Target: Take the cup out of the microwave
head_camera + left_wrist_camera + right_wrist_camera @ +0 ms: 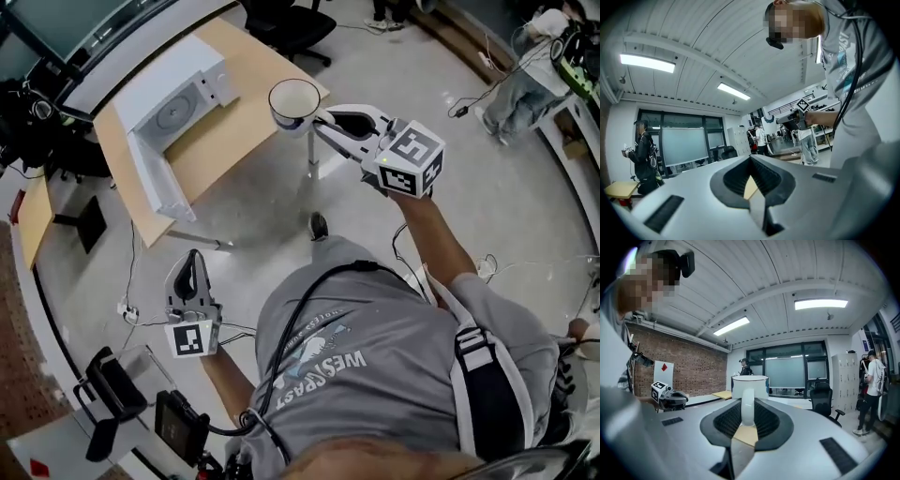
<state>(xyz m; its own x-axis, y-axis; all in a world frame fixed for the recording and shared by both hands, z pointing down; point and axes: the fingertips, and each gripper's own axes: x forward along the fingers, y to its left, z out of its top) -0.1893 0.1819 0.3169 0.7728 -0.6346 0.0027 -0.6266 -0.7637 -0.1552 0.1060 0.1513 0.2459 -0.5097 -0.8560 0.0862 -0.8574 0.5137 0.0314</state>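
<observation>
right gripper: arm outstretched, upper centre, fingers clamped on cup handle | cup: upright, right of microwave | left gripper: lower left, fingers together, empty

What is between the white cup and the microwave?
Only bare light wooden tabletop, in the head view. The round white cup hangs in the right tongs, apart from the white boxy microwave.
</observation>
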